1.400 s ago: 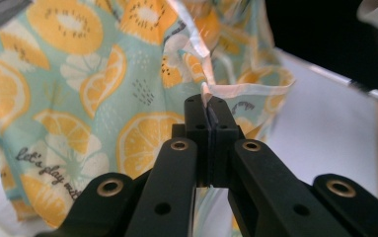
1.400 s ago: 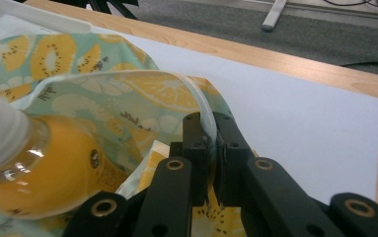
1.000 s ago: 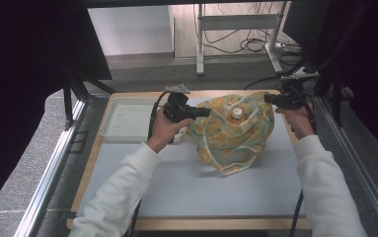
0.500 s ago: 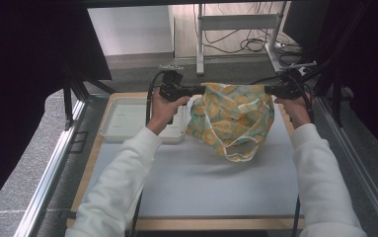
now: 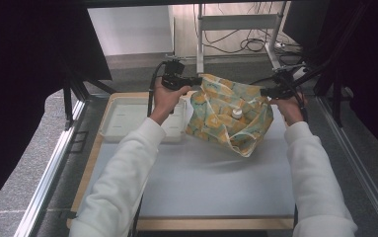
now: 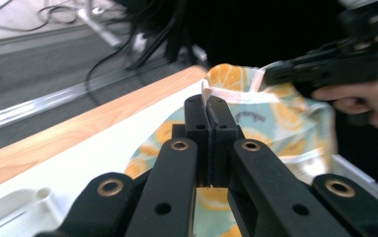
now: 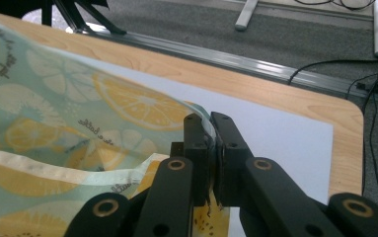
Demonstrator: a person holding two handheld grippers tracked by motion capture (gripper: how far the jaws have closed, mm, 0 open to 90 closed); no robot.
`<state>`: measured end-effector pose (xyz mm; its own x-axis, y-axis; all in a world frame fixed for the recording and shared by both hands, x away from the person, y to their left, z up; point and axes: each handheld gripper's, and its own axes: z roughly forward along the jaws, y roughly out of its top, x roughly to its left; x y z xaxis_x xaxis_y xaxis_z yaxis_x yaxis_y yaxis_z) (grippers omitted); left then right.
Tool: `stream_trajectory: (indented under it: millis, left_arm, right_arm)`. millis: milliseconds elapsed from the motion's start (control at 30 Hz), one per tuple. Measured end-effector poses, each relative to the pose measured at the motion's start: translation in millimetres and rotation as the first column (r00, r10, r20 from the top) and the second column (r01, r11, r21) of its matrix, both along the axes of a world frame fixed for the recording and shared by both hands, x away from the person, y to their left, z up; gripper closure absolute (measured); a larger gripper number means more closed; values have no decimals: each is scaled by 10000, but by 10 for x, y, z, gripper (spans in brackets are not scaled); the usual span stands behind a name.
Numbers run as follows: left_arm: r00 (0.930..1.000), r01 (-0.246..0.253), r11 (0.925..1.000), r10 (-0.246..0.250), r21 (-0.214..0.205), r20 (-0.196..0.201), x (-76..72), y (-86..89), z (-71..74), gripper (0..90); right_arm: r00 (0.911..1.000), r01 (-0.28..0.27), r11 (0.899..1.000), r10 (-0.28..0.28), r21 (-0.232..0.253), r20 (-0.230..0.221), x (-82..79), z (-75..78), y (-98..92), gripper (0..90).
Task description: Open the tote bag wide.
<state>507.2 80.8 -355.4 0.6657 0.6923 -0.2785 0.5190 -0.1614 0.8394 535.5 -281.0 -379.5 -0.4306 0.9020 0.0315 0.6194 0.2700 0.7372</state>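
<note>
Pale mat on a wood-edged desk (image 5: 90,165), cables trailing over the grey floor behind. Up in the air hangs the cloth (image 5: 228,111), mint green with orange slices, stretched between both grippers above the mat's far end! Left gripper (image 6: 209,111): fingers clamped tight on 1 white-hemmed edge. Right gripper (image 7: 211,129): fingers pinched on the opposite edge. Small cursive script runs across the print, too fine to read. A white tray (image 5: 127,118) sits beside the cloth, at the left.
</note>
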Motion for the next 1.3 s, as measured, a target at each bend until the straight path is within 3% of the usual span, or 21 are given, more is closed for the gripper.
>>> stream_trajectory:
  millis: [300, 533, 700, 967, 1300]
  left_arm:
    - [9986, -51, 9932, 112, 1164, -519, -30, -59, -510, 900]
    - [9945, 87, 9894, 65, 1449, -1041, -42, -77, -801, 899]
    - [9929, 213, 9868, -21, 1603, -1191, -100, -75, -974, 899]
    - [9897, 391, 9811, -119, 1894, -1428, -167, -110, -1162, 899]
    - [9863, 635, 9751, -289, 2123, -1621, -228, -153, -1284, 899]
  right_arm:
    - [9986, -102, 9997, 90, -218, -529, -24, -345, 8, 854]
    - [9952, -150, 9994, 119, -317, -970, -31, -554, 11, 853]
    - [9932, -246, 9983, 184, -524, -1146, -52, -670, 9, 853]
    - [9879, -348, 9963, 223, -788, -1537, -95, -842, 12, 859]
    - [9775, -399, 9925, 148, -1155, -2102, -135, -1081, 13, 871]
